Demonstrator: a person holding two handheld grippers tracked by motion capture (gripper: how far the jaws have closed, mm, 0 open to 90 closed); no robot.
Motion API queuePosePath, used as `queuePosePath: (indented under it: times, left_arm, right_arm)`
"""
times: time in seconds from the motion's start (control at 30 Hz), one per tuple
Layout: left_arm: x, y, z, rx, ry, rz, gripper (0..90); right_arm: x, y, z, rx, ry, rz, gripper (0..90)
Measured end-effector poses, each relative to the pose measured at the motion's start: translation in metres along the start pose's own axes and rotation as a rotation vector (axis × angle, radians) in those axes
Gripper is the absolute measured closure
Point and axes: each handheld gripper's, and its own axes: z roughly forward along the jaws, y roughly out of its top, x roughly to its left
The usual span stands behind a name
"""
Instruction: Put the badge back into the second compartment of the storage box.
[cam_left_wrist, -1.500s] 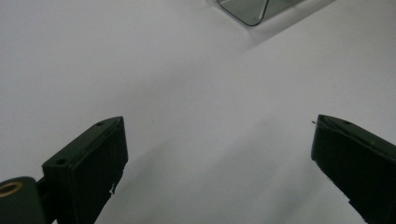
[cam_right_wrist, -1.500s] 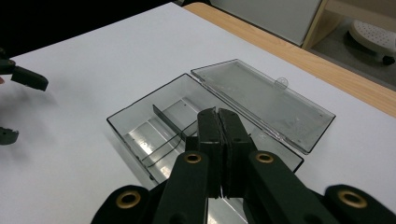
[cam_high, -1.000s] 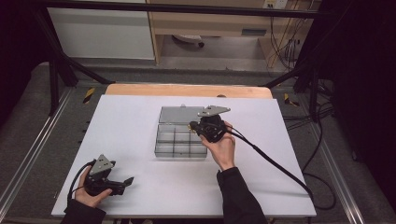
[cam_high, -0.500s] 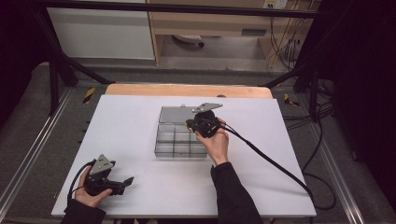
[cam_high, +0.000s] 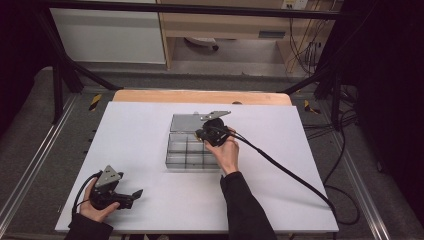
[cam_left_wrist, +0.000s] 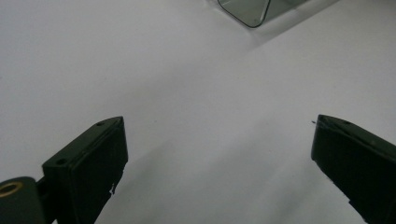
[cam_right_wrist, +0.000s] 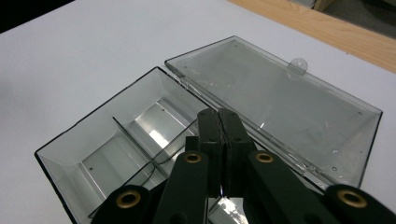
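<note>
We see the clear box (cam_high: 192, 150) mid-table, toward the far edge, its lid (cam_right_wrist: 285, 107) laid flat open. Right gripper (cam_right_wrist: 218, 122) hovers over its compartments, jaws pressed together, holding nothing. Left gripper (cam_high: 127, 196) sits near the table's (cam_high: 140, 125) near-left corner, jaws wide apart.

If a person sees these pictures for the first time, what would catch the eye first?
Probably the clear plastic box in the middle of the white table, with its lid lying open flat toward the far side and its compartments looking empty. Next, the right gripper, jaws shut, held over the box. The left gripper rests near the table's front left corner, jaws open.
</note>
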Motion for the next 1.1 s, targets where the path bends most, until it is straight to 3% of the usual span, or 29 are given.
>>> queuePosePath:
  times: [0.33,1.1]
  left_arm:
    - [0.0,0.0,0.0,-0.002,0.0,-0.001,3.5]
    - [0.0,0.0,0.0,0.001,0.002,0.004,3.5]
  right_arm:
    - [-0.001,-0.006,0.012,0.023,0.004,0.021,89.0]
    - [-0.003,-0.019,0.036,0.088,0.008,0.017,88.8]
